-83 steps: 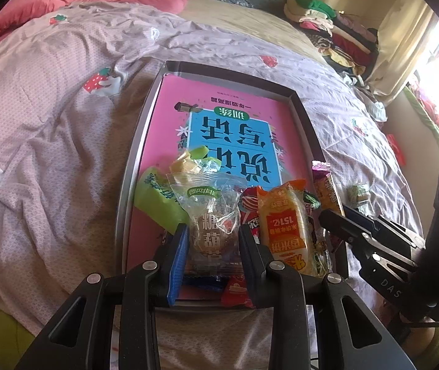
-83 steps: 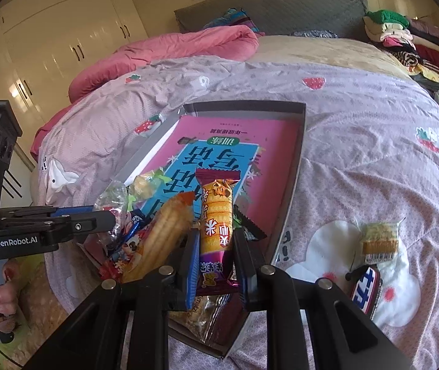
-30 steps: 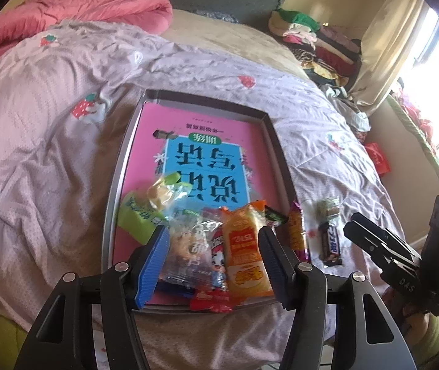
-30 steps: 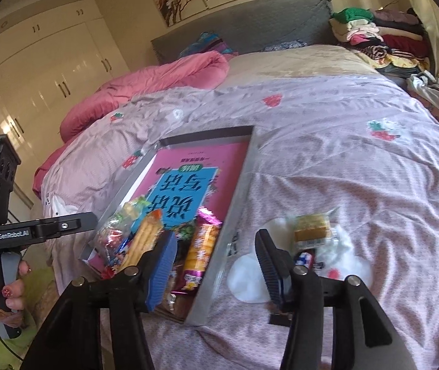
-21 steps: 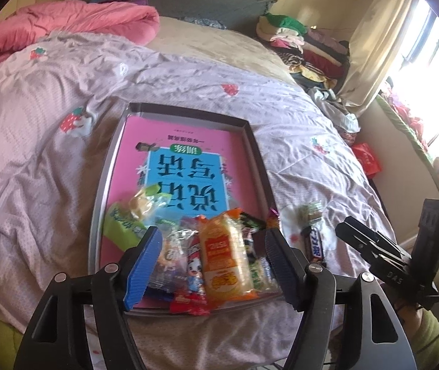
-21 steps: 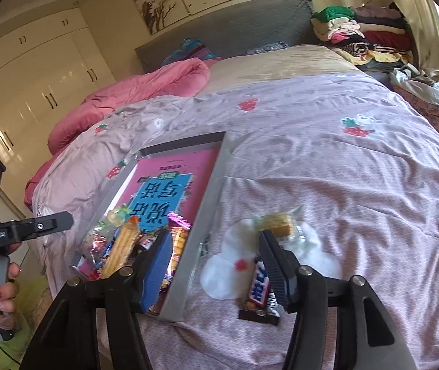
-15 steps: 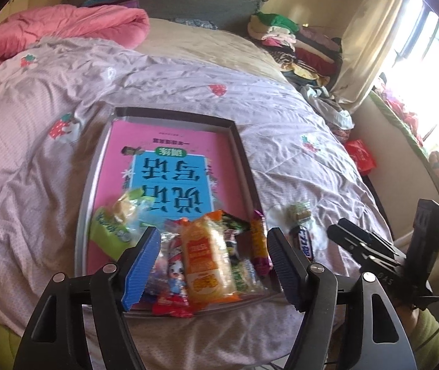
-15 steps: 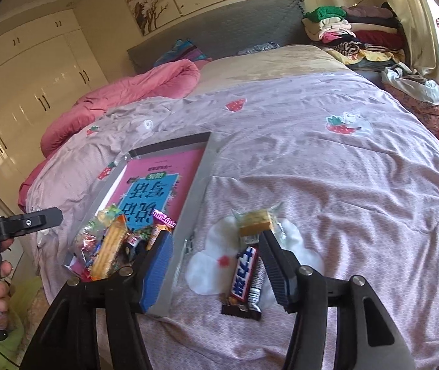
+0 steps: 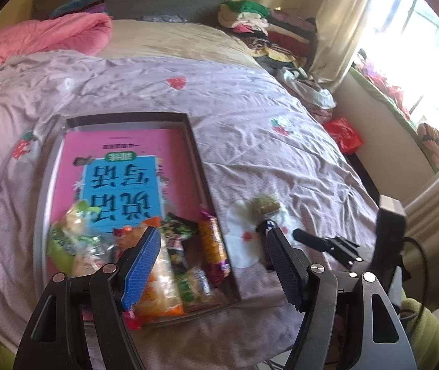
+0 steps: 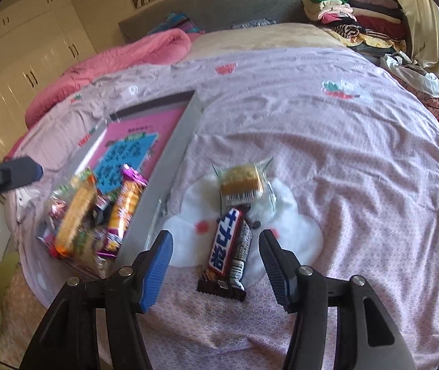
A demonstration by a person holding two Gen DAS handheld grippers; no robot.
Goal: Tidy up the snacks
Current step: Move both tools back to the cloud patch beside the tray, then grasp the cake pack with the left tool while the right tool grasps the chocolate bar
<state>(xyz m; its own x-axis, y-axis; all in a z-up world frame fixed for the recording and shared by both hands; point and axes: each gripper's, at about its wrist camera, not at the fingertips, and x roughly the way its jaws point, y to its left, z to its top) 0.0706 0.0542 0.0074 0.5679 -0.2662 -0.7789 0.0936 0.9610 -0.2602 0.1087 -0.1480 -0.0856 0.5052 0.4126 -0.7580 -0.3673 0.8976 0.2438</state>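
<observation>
I count one grey tray [image 9: 199, 166], one pink book [image 9: 120, 166] inside it, one Snickers bar [image 10: 227, 243], one wrapped cake [image 10: 242, 182], and two grippers.

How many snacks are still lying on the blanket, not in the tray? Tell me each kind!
Chocolate bar: 1
Small wrapped cake: 1
Total on the blanket, outside the tray: 2

Glossy plastic wrappers on the chocolate bar [image 10: 227, 245] and snacks [image 9: 157, 280] catch light; a matt grey metal tray [image 9: 202, 166] rests on wrinkled cloth bedspread [image 10: 342, 154].
</observation>
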